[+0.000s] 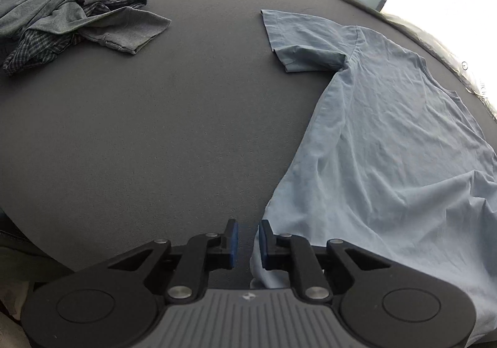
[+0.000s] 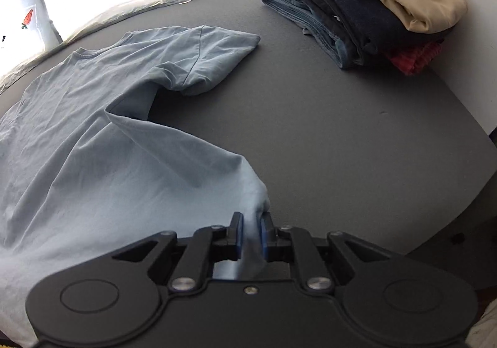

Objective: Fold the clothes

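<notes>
Shirt: a light blue T-shirt lies spread on the dark grey table, neck towards the bright window side, both short sleeves out, the hem end nearest the person
Left hand-held gripper: jaws drawn close together at the shirt's near left corner; cloth sits against the right-hand pad, so it looks pinched, though a sliver of gap shows between the pads
Right hand-held gripper: pressed together on the opposite hem corner, with blue cloth bunched between the pads and a fold of fabric tented up from the table towards it
Step in hand: I would say the hem is being lifted at both corners to carry it over towards the neck
Unfolded heap: grey and checked garments piled at the far left, well apart from the shirt
Folded stack: tan, dark and denim pieces piled at the far right, near the right sleeve
Risk, grip: the left pinch looks thin and could slip as the hem rises, leaving one corner behind
Risk, skew: one side already rides higher, which could make the fold crooked
Risk, sleeves: neither is tucked in, so they may bunch beneath the fold
</notes>
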`<state>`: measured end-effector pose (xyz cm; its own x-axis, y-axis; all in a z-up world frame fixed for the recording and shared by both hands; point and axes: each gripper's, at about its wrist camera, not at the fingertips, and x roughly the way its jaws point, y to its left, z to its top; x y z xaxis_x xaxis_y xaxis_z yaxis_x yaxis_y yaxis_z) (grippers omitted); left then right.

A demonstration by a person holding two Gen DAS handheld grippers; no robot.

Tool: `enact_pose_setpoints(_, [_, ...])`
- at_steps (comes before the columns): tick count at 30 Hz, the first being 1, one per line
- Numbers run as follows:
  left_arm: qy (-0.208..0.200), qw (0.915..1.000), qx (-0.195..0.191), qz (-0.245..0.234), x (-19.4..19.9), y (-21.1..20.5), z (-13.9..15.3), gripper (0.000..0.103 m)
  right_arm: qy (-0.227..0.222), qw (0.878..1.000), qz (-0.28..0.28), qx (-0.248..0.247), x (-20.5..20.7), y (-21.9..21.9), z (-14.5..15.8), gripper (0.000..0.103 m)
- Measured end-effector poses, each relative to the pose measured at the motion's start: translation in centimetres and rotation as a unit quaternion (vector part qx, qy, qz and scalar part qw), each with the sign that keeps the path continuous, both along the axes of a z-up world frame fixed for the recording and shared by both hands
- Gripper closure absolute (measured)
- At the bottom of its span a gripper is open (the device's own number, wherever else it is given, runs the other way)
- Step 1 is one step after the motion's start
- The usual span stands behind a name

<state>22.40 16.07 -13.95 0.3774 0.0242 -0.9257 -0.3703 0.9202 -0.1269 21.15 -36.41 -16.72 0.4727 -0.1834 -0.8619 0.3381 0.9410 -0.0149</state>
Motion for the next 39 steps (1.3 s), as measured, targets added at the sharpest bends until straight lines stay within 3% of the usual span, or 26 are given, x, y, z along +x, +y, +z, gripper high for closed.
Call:
enact_pose_setpoints(3, [-0.016, 0.9998, -0.012, 0.006, 0.2, 0.6, 0.4, 0.079, 0.002, 1.000, -0.002, -0.026, 0.2, 0.5, -0.2, 0.084])
enact_pose_setpoints(5, [-0.033, 0.9993, -0.014, 0.009, 0.8, 0.8, 1.1, 0.072, -0.017, 0.999, 0.001, -0.037, 0.5, 0.7, 0.4, 0.073])
enact_pose_setpoints(8, [-0.051, 0.9986, 0.011, -0.002, 2.7, 0.3, 2.1, 0.070, -0.045, 0.998, 0.004, -0.040, 1.8, 0.5, 1.6, 0.068])
enact_pose_setpoints(10, [-0.060, 0.9978, 0.025, -0.010, 4.0, -0.2, 2.7, 0.061, -0.057, 0.998, 0.007, -0.039, 2.8, 0.4, 2.0, 0.065])
enact_pose_setpoints(19, [-0.097, 0.9937, 0.020, -0.052, 10.0, -3.5, 3.8, 0.044, -0.102, 0.993, 0.044, -0.030, 8.8, 1.9, 3.0, 0.053])
enact_pose_setpoints(27, [-0.089, 0.9923, 0.040, -0.077, 18.4, -5.5, 3.4, 0.033, -0.116, 0.987, 0.097, -0.044, 17.3, 2.8, 2.7, 0.038])
enact_pose_setpoints(33, [-0.065, 0.9916, 0.052, -0.098, 27.3, -7.1, 2.4, 0.026, -0.100, 0.989, 0.109, -0.026, 26.0, 2.4, 0.8, 0.029])
enact_pose_setpoints(35, [-0.062, 0.9886, 0.073, -0.116, 30.3, -8.3, 1.8, 0.019, -0.090, 0.989, 0.114, -0.023, 28.8, 2.5, 0.2, 0.028])
enact_pose_setpoints(39, [-0.072, 0.9721, 0.122, -0.187, 35.0, -11.1, 0.3, 0.018, -0.092, 0.982, 0.161, -0.042, 33.6, 2.9, -1.2, 0.027])
